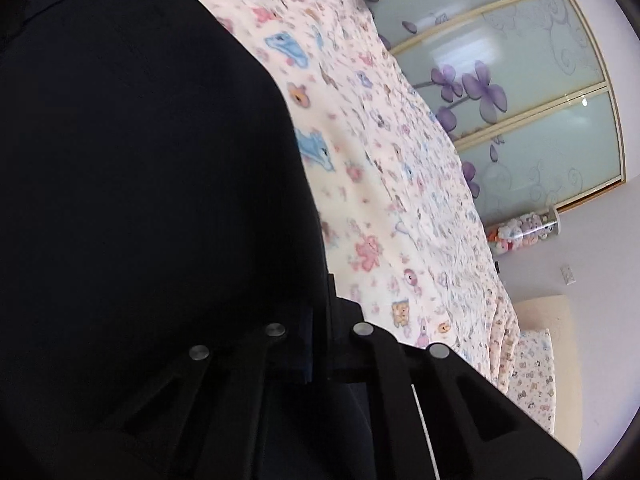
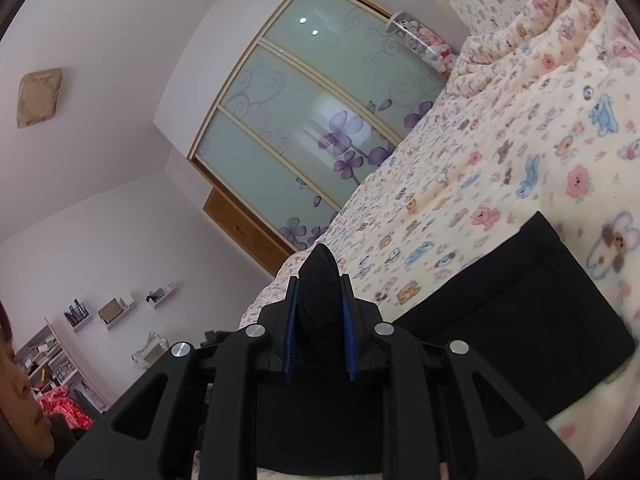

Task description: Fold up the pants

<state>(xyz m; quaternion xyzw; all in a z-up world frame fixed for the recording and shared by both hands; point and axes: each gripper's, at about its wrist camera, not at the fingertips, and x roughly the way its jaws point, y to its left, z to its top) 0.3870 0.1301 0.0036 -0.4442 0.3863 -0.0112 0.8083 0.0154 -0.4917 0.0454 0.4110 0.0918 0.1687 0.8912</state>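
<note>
right gripper pinches a bunched edge of the black pants above the patterned bedspread, likely to fold them; left gripper pressed together at the cloth

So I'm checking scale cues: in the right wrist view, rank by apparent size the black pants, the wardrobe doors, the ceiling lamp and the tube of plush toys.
1. Wardrobe doors and black pants: about alike; the pants lie nearer, so unsure.
2. Tube of plush toys.
3. Ceiling lamp, close to the tube.
</note>
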